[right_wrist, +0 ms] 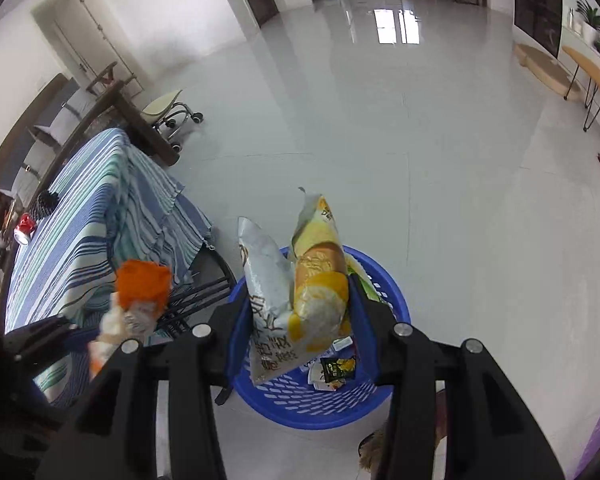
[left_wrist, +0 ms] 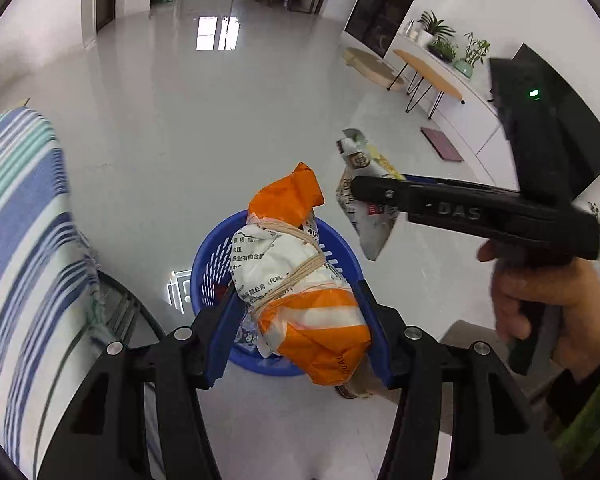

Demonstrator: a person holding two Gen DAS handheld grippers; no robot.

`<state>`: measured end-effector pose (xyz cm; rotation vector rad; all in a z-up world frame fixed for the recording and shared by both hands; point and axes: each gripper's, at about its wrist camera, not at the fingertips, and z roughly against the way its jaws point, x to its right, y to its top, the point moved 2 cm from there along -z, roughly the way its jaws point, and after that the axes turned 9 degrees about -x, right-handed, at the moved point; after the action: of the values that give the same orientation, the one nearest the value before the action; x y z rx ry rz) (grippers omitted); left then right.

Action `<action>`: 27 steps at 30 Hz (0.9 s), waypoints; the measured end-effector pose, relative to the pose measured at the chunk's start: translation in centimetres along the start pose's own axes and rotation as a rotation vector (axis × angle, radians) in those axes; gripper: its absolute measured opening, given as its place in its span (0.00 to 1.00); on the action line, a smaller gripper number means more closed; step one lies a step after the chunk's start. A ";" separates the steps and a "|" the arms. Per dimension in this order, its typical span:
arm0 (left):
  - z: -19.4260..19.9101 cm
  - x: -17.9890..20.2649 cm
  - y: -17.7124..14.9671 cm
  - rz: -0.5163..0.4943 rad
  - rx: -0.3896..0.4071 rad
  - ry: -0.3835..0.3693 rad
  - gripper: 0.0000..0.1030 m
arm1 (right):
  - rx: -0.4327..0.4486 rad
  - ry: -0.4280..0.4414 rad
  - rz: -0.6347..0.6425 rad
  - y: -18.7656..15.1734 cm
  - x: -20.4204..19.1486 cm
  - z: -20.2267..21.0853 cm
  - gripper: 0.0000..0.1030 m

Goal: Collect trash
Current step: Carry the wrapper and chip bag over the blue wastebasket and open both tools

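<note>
Trash is being carried to the blue basket point(right_wrist: 320, 400) on the floor, right of the striped table point(right_wrist: 72, 240); the step in hand is the drop, which calls for centring each load over the rim, then releasing. Left gripper point(left_wrist: 300, 320) clamps an orange-white bundle point(left_wrist: 300, 280) above the basket. Right gripper point(right_wrist: 300, 320) pinches two snack bags point(right_wrist: 300, 292), jaws part-open.

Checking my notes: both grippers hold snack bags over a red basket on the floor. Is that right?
Not quite: the basket is blue, not red, as the right wrist view shows. The left gripper holds the orange bag and the right gripper the yellow bag above it.
</note>
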<state>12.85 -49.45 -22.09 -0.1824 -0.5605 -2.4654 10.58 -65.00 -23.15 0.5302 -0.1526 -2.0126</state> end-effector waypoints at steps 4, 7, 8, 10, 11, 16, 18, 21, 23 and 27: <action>-3.4 0.2 1.4 -0.017 -0.016 0.004 0.56 | -0.024 0.024 -0.041 0.2 1.0 -1.0 0.45; -5.3 0.1 2.0 -0.021 -0.023 0.028 0.79 | -0.017 0.040 -0.067 0.4 1.5 -0.9 0.63; -5.6 -0.1 2.2 -0.013 -0.023 0.049 0.82 | -0.001 0.035 -0.078 0.4 1.8 -0.5 0.66; -5.2 -0.6 2.1 0.008 -0.028 0.063 0.82 | 0.034 0.024 -0.097 0.4 2.3 0.4 0.70; -4.6 -1.0 2.3 0.022 -0.027 0.060 0.84 | 0.053 0.010 -0.106 0.5 2.4 0.8 0.76; 0.9 -1.2 1.0 0.027 0.042 0.072 0.89 | 0.143 -0.059 -0.123 0.2 2.0 2.5 0.87; 3.9 -1.5 -0.5 0.009 0.074 0.093 0.91 | 0.174 -0.081 -0.115 -0.2 0.8 2.9 0.89; 7.6 -2.6 -3.4 0.014 0.109 0.127 0.93 | 0.205 -0.090 -0.065 -0.9 -2.0 3.2 0.89; 9.6 -4.4 -6.0 0.048 0.115 0.148 0.93 | 0.240 -0.104 0.009 -1.5 -4.9 3.6 0.89; 13.0 -9.1 -11.9 0.130 0.102 0.211 0.93 | 0.295 -0.155 0.212 -3.9 -12.6 3.2 0.89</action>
<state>13.31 -30.35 -16.84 0.0798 -0.5621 -2.2887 11.04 -52.54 -17.70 0.5175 -0.5839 -1.8320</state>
